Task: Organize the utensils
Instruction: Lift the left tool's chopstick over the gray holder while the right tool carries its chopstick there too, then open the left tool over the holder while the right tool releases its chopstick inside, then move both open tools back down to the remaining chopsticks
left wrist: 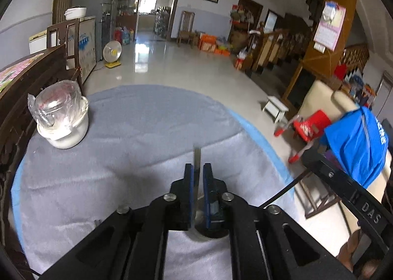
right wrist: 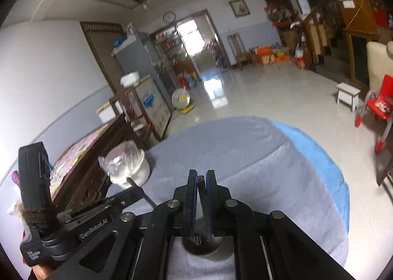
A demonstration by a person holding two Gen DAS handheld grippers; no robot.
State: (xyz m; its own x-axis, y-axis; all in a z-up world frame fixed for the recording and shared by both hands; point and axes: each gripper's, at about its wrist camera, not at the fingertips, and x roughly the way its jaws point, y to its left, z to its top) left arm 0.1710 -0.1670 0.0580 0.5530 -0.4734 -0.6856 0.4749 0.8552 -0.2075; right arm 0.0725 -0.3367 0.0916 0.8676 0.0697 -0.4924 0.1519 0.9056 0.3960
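In the left wrist view my left gripper (left wrist: 198,169) is shut on a thin metal utensil handle (left wrist: 197,157) that sticks up between its blue pads. The utensil's lower end reaches into a round metal holder (left wrist: 208,232) on the grey tablecloth (left wrist: 122,157). In the right wrist view my right gripper (right wrist: 201,175) is shut on another metal utensil handle (right wrist: 201,181), above the same metal holder (right wrist: 203,248), in which fork tines show. The left gripper (right wrist: 132,194) also shows at the left of that view, with its utensil handle sticking out.
A white pot (left wrist: 64,122) topped with a plastic-wrapped glass jar stands at the table's far left; it also shows in the right wrist view (right wrist: 130,167). A dark wooden bench (left wrist: 29,78) borders the table's left. A red child's chair (left wrist: 307,127) and a blue bag (left wrist: 358,142) are to the right.
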